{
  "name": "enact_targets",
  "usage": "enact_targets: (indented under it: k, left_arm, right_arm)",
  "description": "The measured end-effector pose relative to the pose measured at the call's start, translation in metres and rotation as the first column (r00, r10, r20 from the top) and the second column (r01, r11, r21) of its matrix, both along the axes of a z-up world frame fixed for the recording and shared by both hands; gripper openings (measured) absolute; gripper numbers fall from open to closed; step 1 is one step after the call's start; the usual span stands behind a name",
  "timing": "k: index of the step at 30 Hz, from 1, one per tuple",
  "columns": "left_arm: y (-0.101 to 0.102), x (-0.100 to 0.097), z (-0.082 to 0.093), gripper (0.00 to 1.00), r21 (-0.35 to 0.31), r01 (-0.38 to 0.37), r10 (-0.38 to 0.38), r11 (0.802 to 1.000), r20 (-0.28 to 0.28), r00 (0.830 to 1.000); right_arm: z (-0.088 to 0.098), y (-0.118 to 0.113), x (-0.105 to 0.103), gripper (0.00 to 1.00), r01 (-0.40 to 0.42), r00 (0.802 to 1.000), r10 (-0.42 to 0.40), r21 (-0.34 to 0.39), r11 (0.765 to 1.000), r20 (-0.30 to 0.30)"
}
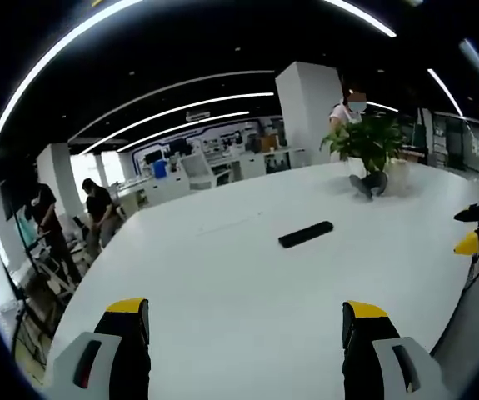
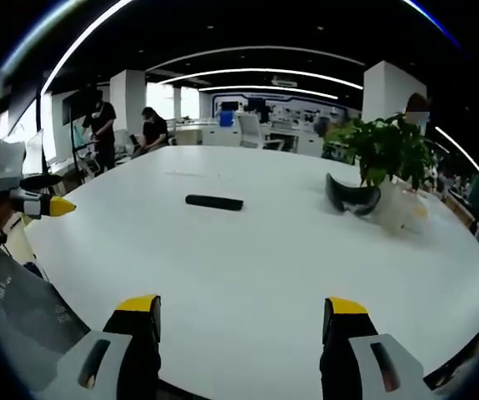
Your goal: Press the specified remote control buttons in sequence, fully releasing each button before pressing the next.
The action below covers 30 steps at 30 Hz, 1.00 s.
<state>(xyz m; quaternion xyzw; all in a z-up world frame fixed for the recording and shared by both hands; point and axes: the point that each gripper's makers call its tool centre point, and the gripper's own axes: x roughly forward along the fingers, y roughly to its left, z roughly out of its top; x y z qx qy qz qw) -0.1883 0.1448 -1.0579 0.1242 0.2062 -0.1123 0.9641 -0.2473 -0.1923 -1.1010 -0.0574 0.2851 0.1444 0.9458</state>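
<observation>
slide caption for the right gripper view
Open right gripper faces a black remote control lying untouched on the white table.

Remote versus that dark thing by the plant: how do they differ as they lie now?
The remote is a slim, straight bar lying flat in open table space; the dark object is broader, curved and bowl-like. The remote lies alone, while the dark object sits right beside the potted plant. Both are dark and rest on the white table.

A black remote control (image 2: 214,202) was seen lying flat on the white table (image 2: 247,267), well beyond the right gripper (image 2: 241,321), whose jaws were held apart. A potted plant (image 2: 389,162) stood farther right.
</observation>
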Motion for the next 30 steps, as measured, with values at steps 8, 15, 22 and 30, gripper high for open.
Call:
enact_targets:
  k: [8, 15, 22, 30]
  left_arm:
    - [-0.026, 0.038, 0.005, 0.89, 0.059, 0.097, -0.098, 0.994, 0.005, 0.995]
    - [-0.054, 0.065, 0.007, 0.88, 0.092, 0.188, -0.190, 0.978, 0.009, 0.982]
    - [-0.069, 0.096, 0.012, 0.85, 0.128, 0.262, -0.264, 0.957, 0.004, 0.964]
    - [-0.085, 0.122, 0.002, 0.79, 0.160, 0.350, -0.345, 0.923, -0.057, 0.937]
  right_arm:
    - [-0.002, -0.001, 0.000, 0.78, 0.002, 1.000, -0.002, -0.003, 1.000, -0.012]
    - [-0.005, -0.003, -0.001, 0.77, 0.005, 1.000, -0.005, -0.006, 1.000, -0.024]
    - [-0.006, -0.003, -0.001, 0.76, 0.005, 0.999, -0.005, -0.006, 1.000, -0.034]
    - [-0.011, -0.001, -0.003, 0.70, -0.007, 0.998, 0.006, -0.010, 1.000, -0.060]
